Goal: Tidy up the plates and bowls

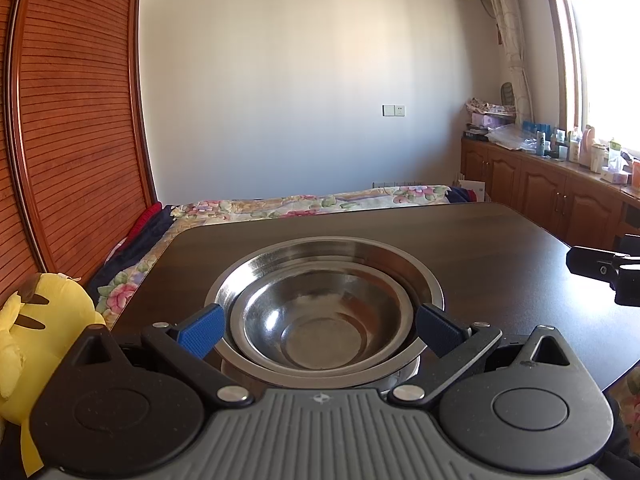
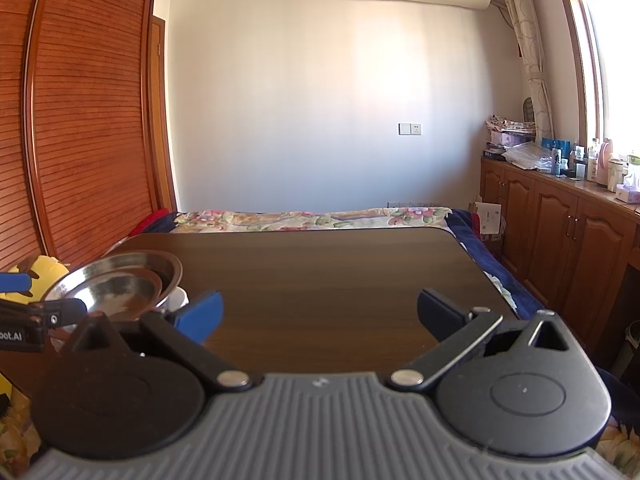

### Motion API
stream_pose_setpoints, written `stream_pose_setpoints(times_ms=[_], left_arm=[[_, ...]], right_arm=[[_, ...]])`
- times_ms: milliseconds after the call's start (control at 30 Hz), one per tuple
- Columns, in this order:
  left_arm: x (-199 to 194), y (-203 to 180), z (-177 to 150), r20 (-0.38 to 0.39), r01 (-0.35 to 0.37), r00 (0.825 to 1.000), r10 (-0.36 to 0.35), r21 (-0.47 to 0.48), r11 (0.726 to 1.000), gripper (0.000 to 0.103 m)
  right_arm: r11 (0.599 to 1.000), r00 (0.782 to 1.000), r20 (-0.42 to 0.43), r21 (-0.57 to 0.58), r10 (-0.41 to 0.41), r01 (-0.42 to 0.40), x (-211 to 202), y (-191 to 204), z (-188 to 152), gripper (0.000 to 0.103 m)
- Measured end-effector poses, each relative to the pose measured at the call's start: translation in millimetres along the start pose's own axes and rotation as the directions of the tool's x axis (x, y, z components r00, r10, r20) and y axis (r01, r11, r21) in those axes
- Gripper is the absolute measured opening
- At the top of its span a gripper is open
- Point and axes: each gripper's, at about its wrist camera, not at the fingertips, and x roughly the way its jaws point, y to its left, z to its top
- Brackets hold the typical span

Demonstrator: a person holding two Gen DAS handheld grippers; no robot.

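Note:
A small steel bowl [image 1: 320, 320] sits nested inside a wider steel bowl [image 1: 340, 250] near the left front of the dark wooden table [image 1: 460, 240]. Something white [image 2: 178, 300] shows beneath the stack; I cannot tell what it is. My left gripper [image 1: 320, 332] is open, its blue fingers flanking the near rim of the stack without clamping it. The right wrist view shows the same stack [image 2: 132, 268] at the left with the left gripper [image 2: 44, 296] beside it. My right gripper [image 2: 320, 316] is open over bare tabletop with nothing between its fingers, and it appears at the right edge of the left wrist view [image 1: 608, 270].
A yellow plush toy [image 1: 36, 320] lies left of the table. A bed with a floral blanket [image 2: 312, 216] runs behind the table's far edge. A slatted wooden wardrobe [image 2: 88, 120] stands at the left. Wooden cabinets [image 2: 560, 232] topped with bottles line the right wall.

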Motion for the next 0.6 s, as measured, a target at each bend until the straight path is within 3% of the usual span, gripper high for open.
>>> stream_pose_setpoints(times_ms=[600], left_arm=[[-0.1, -0.2, -2.6, -0.001, -0.004, 1.000, 0.004, -0.001, 1.000, 0.103]], right_arm=[[1.000, 1.000, -0.007, 0.006, -0.001, 0.001, 1.0, -0.2, -0.2, 0.103]])
